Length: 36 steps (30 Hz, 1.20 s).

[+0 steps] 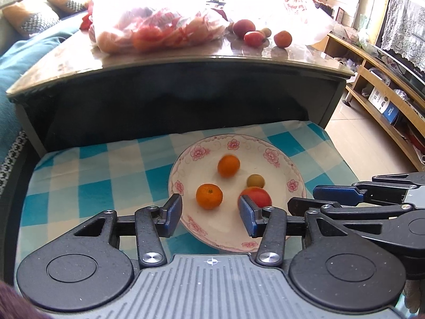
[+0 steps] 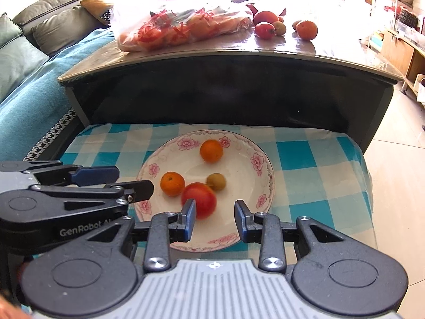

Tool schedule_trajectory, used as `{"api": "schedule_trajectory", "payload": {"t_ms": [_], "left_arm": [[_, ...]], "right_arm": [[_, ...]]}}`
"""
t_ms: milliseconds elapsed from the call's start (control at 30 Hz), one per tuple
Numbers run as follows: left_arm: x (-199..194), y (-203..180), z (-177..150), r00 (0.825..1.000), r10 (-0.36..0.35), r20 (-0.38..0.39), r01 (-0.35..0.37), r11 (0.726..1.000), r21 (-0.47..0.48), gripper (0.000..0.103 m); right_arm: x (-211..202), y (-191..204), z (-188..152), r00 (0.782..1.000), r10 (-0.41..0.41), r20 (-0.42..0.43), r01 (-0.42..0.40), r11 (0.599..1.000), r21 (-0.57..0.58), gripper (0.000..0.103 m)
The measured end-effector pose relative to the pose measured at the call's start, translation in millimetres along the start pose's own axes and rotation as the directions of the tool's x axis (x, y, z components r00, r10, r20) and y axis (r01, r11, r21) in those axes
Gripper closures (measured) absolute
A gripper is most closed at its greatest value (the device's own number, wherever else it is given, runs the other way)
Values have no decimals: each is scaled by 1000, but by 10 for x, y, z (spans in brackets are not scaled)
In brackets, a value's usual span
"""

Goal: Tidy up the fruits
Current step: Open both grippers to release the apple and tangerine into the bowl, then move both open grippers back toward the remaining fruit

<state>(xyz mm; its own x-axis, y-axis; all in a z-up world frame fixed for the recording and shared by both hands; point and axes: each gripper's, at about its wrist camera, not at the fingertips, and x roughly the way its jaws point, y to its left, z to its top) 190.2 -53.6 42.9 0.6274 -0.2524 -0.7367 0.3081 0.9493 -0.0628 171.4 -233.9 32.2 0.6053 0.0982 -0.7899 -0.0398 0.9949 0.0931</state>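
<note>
A white plate with pink flowers [image 1: 289, 170] [image 2: 255, 159] sits on a blue checked cloth. It holds two oranges [image 1: 209, 196] [image 1: 228, 166] [image 2: 172, 184] [image 2: 211, 151], a red fruit [image 1: 259, 195] [image 2: 200, 199] and a small tan fruit [image 1: 255, 181] [image 2: 216, 181]. My left gripper [image 1: 209, 215] is open and empty over the plate's near edge. My right gripper [image 2: 215, 219] is open and empty, just in front of the red fruit. More loose fruits [image 1: 255, 36] [image 2: 281, 28] lie on the dark table behind.
A dark glossy table [image 1: 186, 63] [image 2: 225, 53] stands behind the cloth, with a plastic bag of fruit [image 1: 156, 26] [image 2: 180, 21]. A teal sofa [image 1: 16, 61] is at left, wooden shelves [image 1: 385, 85] and tiled floor at right.
</note>
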Motion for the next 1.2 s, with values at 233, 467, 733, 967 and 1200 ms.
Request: {"api": "schedule_trajectory", "payload": {"t_ms": [233,467,733,967,1200], "left_arm": [[-182,29,-121,1000,14,2,-14,1000,19,46],[-345,69,-267,1000,24,0,-24,999,37,45],[-393,150,-499,999,26,-46,-25,999,25,44],[-359,241,-619,995,43,-89,-43,999,6,44],[-226,284,-756,988,46,-148,-45,999,10,46]], "right_arm": [[-179,74,-103,1000,-9,-2,9,1000,-19,69],[-330,174,-226,1000,-6,-8,6,999,-33,69],[-396,324,-382,999,5,-45,-8,998,-57,69],[-376,396,-537,995,13,-95,-20,998,-67,69],[-336,413,-573,992,9,-123,-18,997,-71,69]]}}
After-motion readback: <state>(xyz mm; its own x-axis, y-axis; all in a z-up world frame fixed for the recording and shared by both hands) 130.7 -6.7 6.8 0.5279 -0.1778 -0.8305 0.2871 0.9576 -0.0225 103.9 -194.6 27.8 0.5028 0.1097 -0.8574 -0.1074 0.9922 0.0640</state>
